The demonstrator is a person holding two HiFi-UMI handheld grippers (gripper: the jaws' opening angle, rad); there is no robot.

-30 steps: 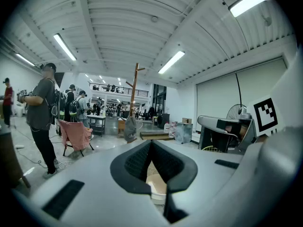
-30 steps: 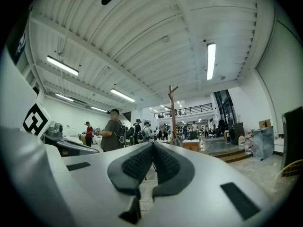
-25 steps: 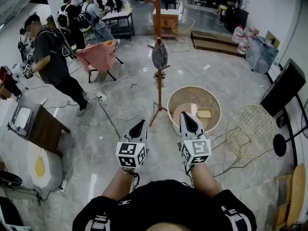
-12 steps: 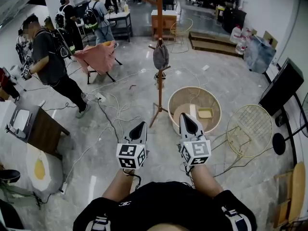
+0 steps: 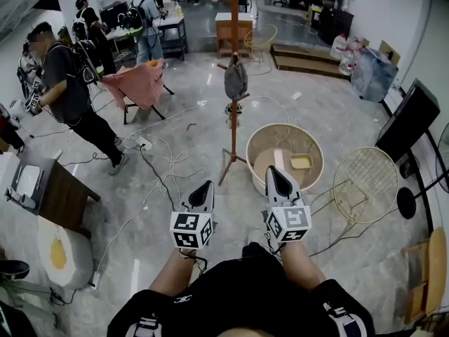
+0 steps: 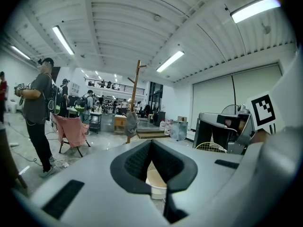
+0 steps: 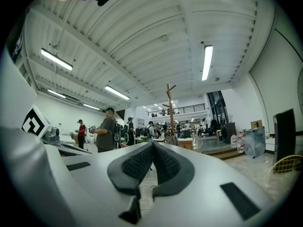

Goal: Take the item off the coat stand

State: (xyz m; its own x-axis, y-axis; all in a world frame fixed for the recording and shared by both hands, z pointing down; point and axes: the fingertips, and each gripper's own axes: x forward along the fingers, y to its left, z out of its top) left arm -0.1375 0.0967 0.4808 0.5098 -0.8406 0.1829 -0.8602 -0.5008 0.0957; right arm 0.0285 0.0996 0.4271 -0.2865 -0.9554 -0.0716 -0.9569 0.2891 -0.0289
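Note:
A tall wooden coat stand rises from the floor some way ahead of me. A grey cloth item hangs from a peg partway up it. The stand shows far off in the left gripper view with the grey item on it, and the stand is small in the right gripper view. My left gripper and right gripper are held side by side, low in front of my body, well short of the stand. Both have their jaws shut with nothing between them.
A round beige basket stands right of the stand's base, with a round wire frame beyond it. Cables trail over the floor at left. A person, a pink chair and a wooden desk are at left. A black screen leans at right.
The scene has slid slightly down and towards me in the head view. Both grippers stay shut in the same place before my body. People in the back have shifted.

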